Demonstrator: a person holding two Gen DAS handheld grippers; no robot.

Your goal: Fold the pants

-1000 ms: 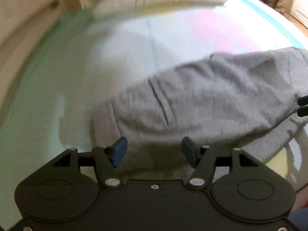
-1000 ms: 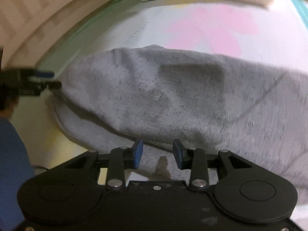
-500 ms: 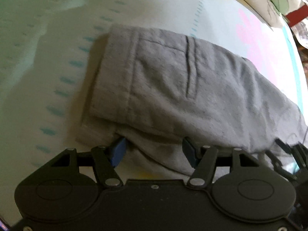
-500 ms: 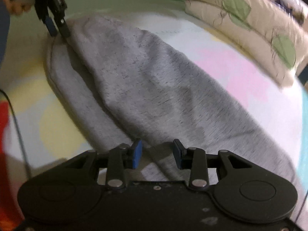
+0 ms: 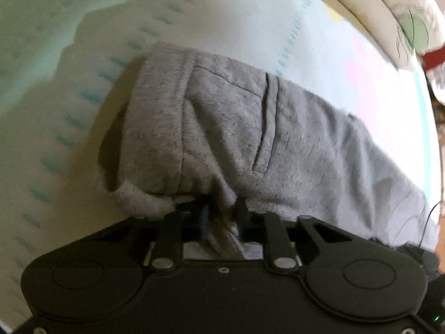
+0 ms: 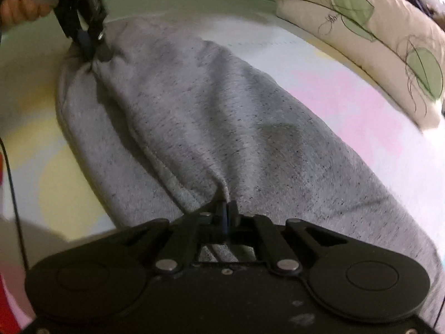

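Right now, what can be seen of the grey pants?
The grey pants are heathered sweatpants in soft knit, lying lengthwise on the pastel bedsheet. A waistband and slit pocket show at one end. The left gripper pinches the waistband end, and the right gripper is closed on a fold further along.
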